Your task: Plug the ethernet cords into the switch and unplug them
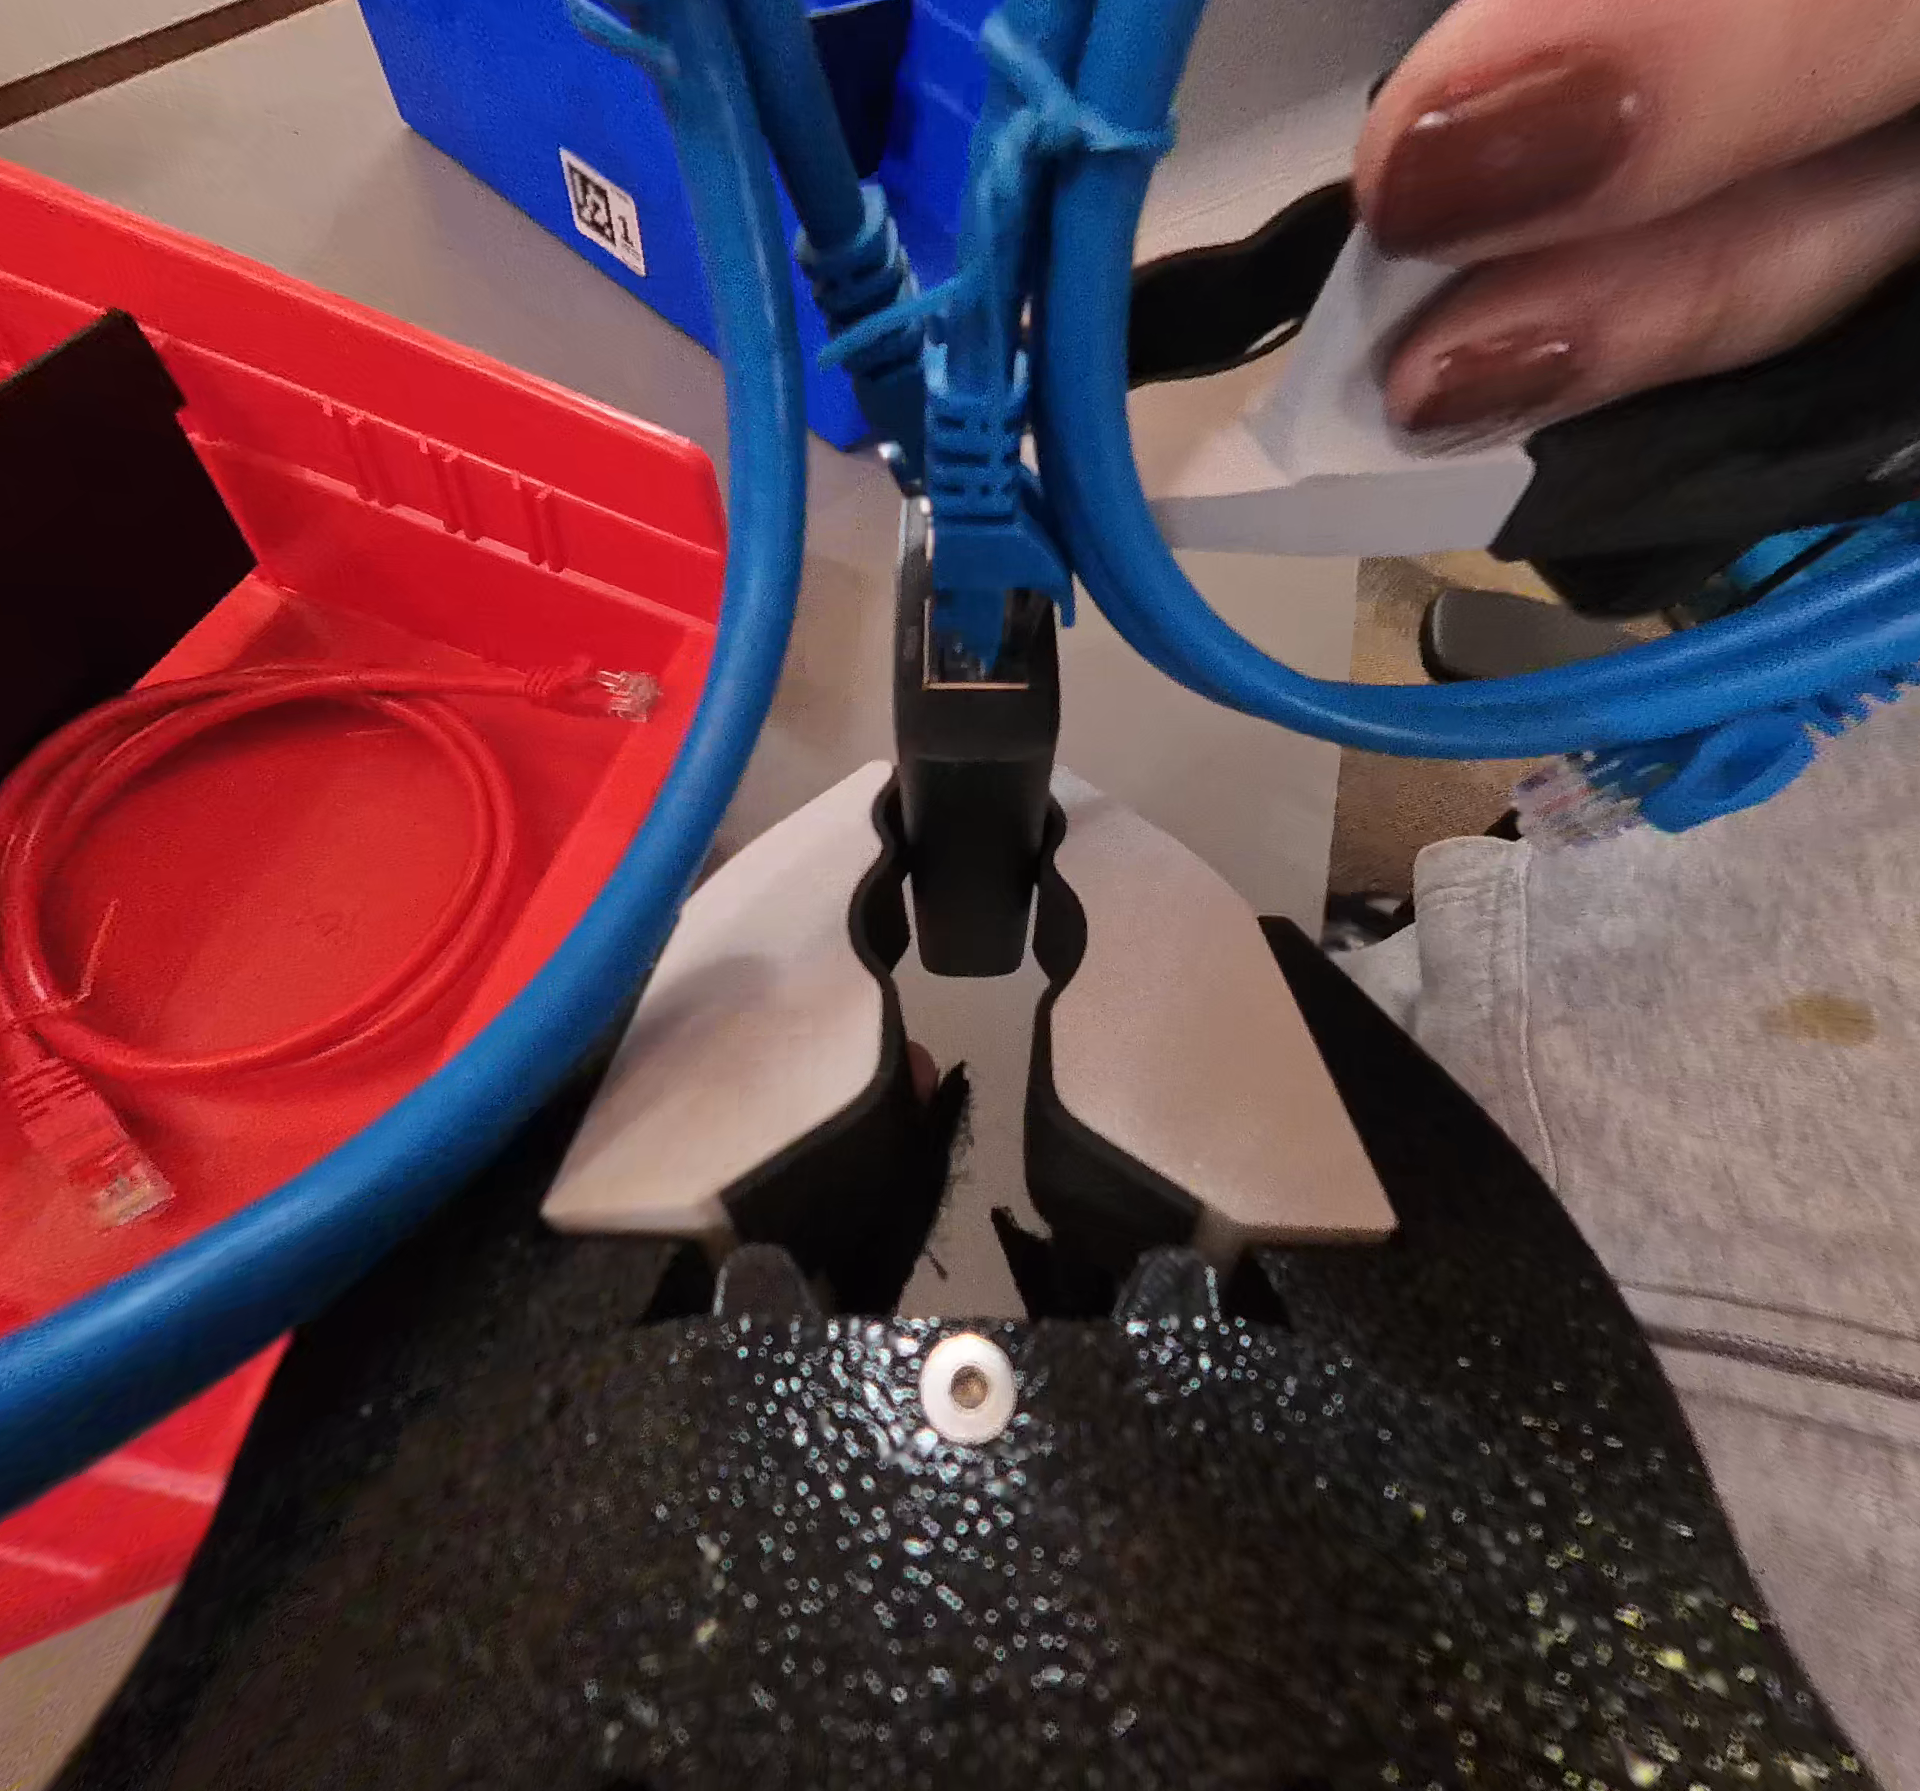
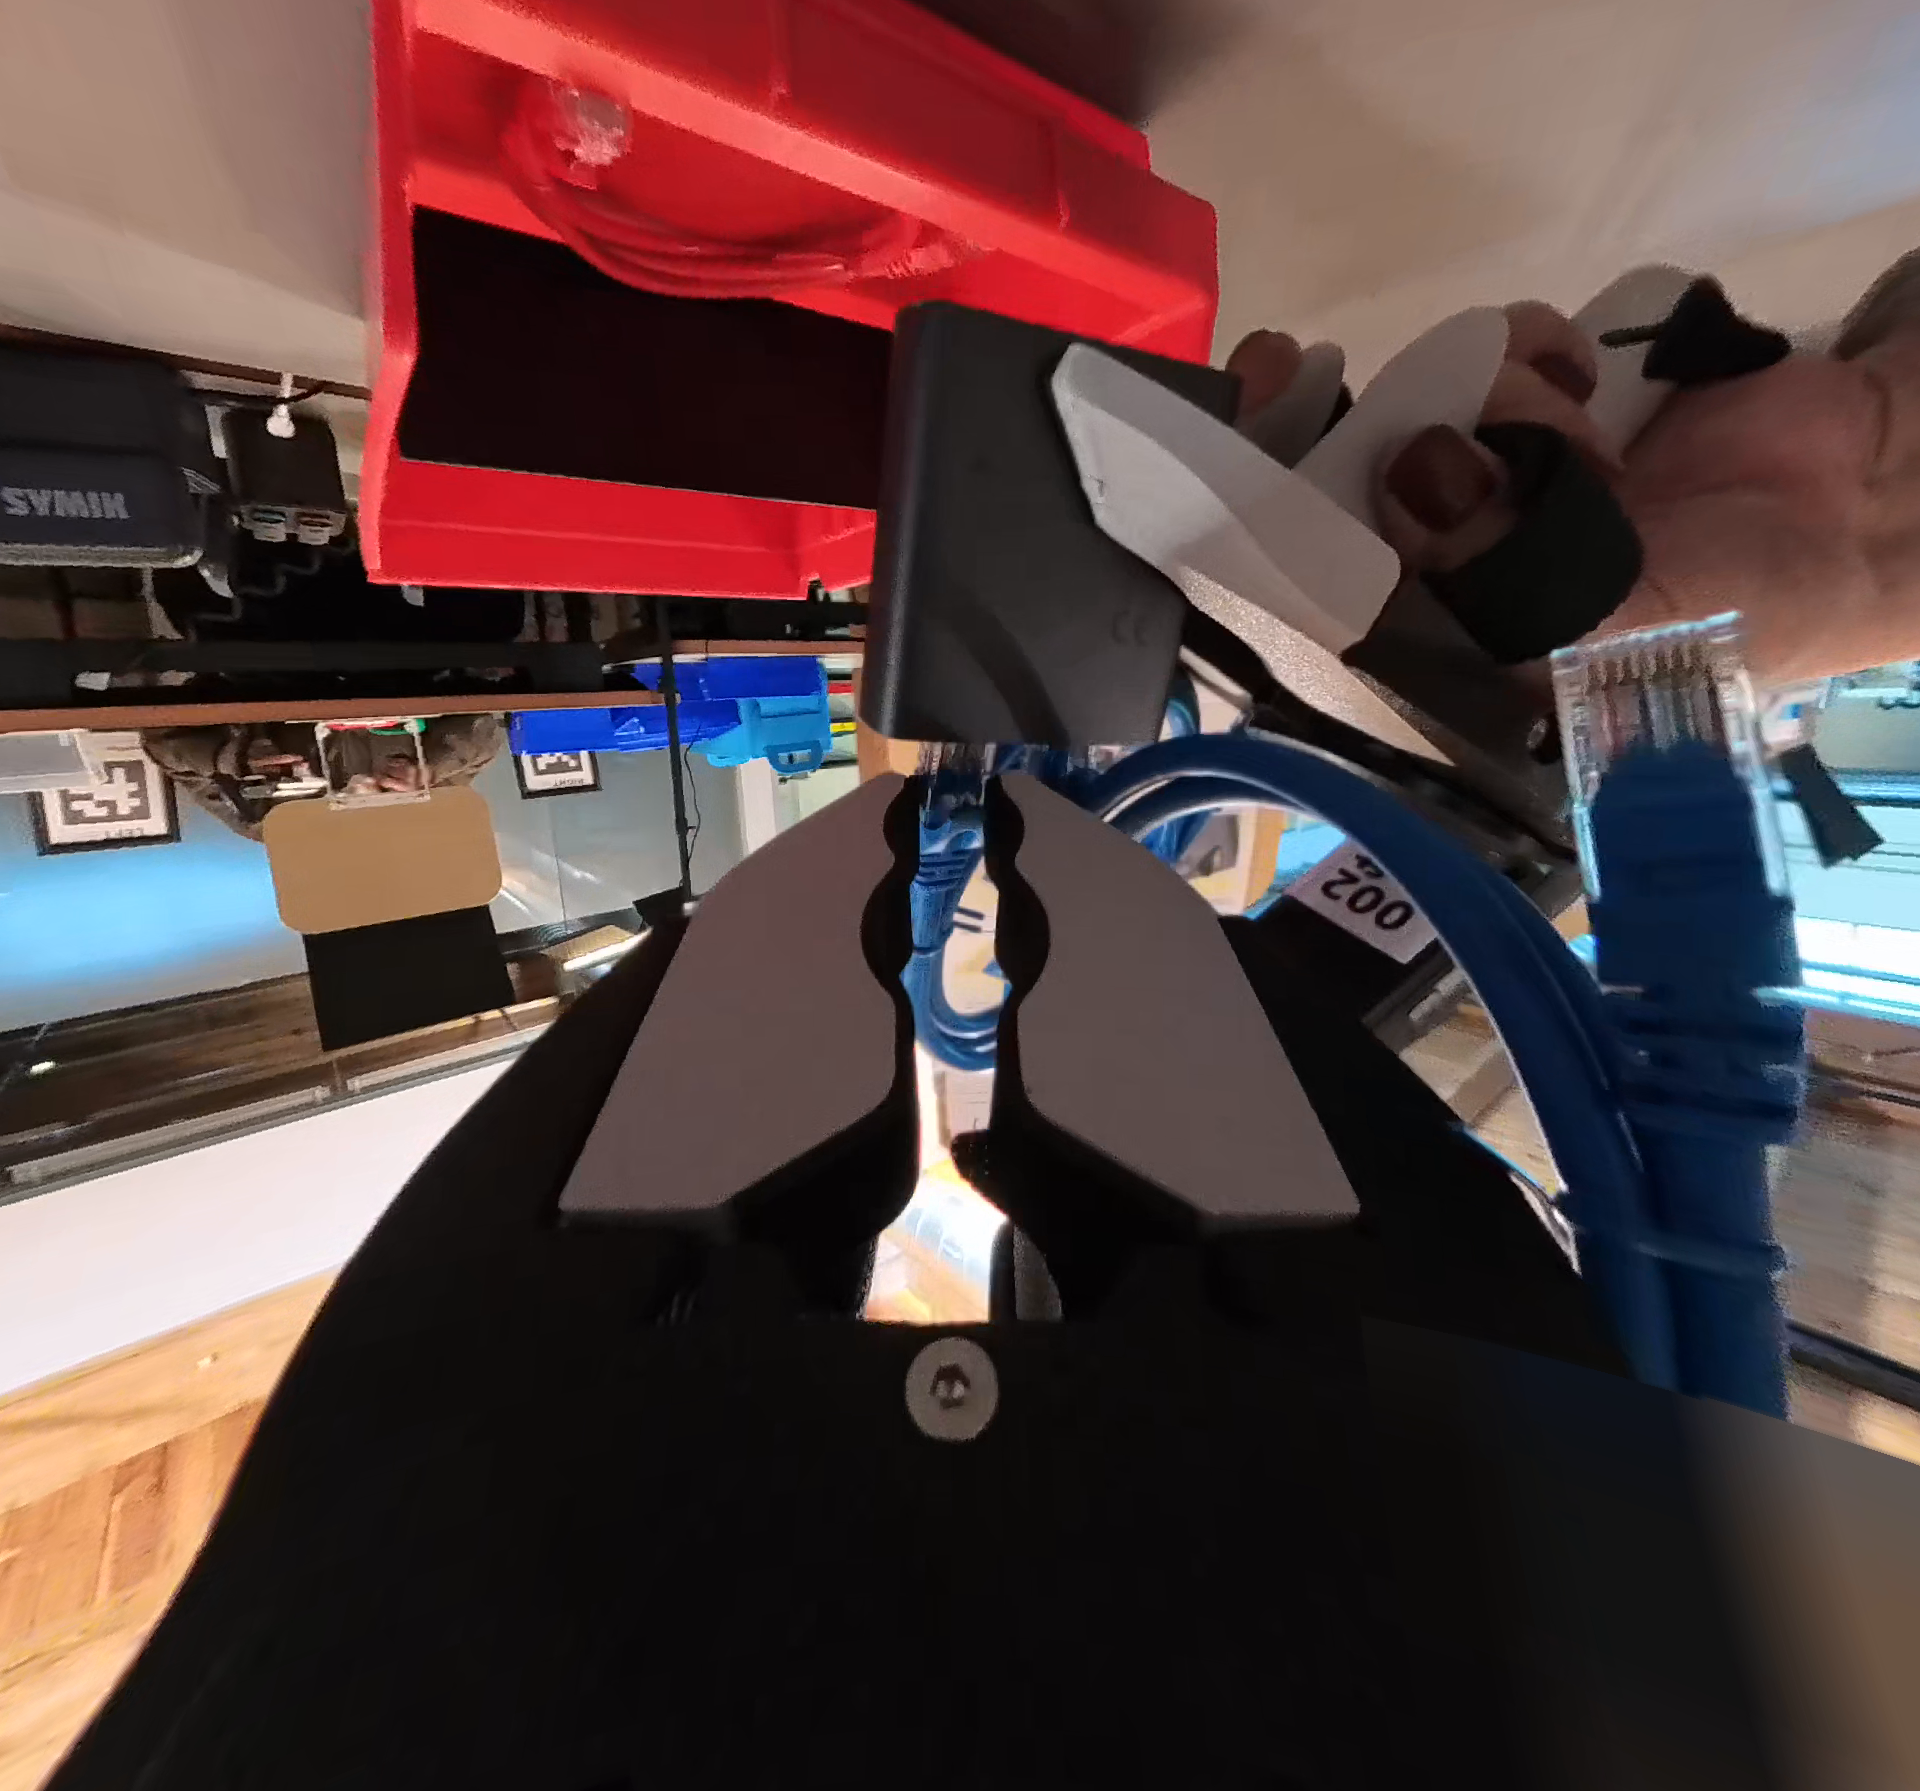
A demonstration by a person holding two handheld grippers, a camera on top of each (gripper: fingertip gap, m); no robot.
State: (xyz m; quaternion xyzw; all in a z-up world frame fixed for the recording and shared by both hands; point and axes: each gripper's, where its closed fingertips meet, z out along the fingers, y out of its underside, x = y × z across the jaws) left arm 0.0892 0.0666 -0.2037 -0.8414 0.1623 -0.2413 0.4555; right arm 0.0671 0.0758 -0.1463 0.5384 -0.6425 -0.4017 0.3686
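My left gripper [image 1: 971, 806] is shut on a small black box-shaped device [image 1: 977, 744] and holds it upright above the table. A blue network cable [image 1: 748, 494] loops around it, bound with thin blue ties. One of its plugs [image 1: 977, 494] sits in the top of the device. My right gripper [image 2: 951, 791] is shut on that plug's blue boot [image 2: 940, 868], right below the black device [image 2: 997, 536]. The cable's other plug [image 2: 1652, 702] hangs free at the right. The right gripper's grey finger [image 1: 1351, 453] and a hand [image 1: 1621, 183] show in the left wrist view.
A red bin [image 1: 416, 453] at the left holds a coiled red network cable [image 1: 312, 702] and a black divider. A blue bin [image 1: 499, 58] with a black-and-white marker stands behind on the beige table [image 1: 312, 183]. Grey clothing [image 1: 1662, 1118] is at the lower right. The gap from one gripper's tips to the other's is roughly 6 cm.
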